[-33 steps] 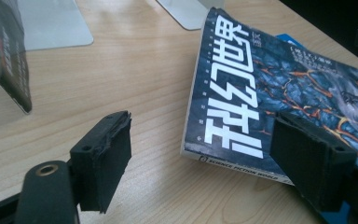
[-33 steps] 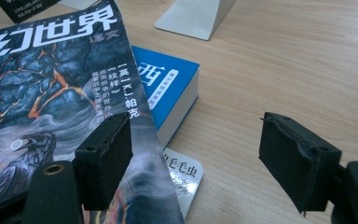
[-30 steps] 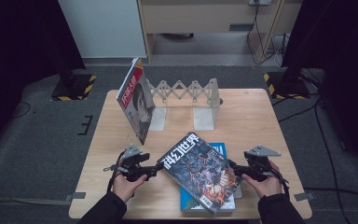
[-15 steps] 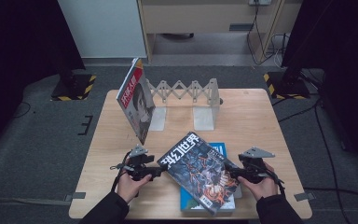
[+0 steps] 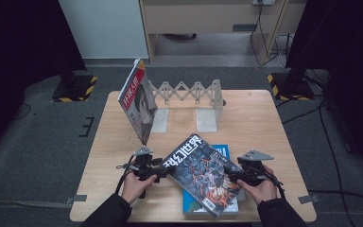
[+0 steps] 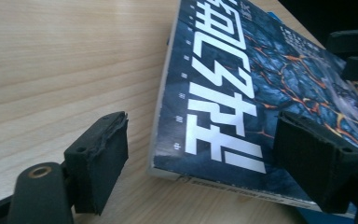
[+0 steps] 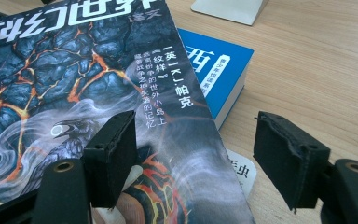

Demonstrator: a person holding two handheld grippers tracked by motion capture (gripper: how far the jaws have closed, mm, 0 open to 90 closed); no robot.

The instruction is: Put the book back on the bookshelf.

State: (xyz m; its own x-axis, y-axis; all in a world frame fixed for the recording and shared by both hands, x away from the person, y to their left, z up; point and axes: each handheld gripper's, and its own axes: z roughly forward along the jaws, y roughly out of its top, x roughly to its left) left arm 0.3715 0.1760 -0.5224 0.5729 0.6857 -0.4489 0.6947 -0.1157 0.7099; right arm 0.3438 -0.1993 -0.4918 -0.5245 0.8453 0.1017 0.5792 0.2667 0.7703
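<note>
Dark magazine (image 5: 202, 174): blue-black cracked-rock cover veined with orange lava lines, grey smoke swirl, large white title characters. Book (image 7: 213, 65) beneath it: bright blue cover, white lettering, pale page edges. Upright magazine (image 5: 137, 107): red masthead band, white characters, greyscale portrait. Folding rack (image 5: 189, 92): pale grey zigzag lattice. Table (image 5: 260, 118): light wood grain. Both grippers' pads (image 6: 100, 163): matte black.

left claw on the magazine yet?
Apart. In the left gripper view the left claw stands open around the magazine corner, with table showing between the near pad and the spine.
</note>
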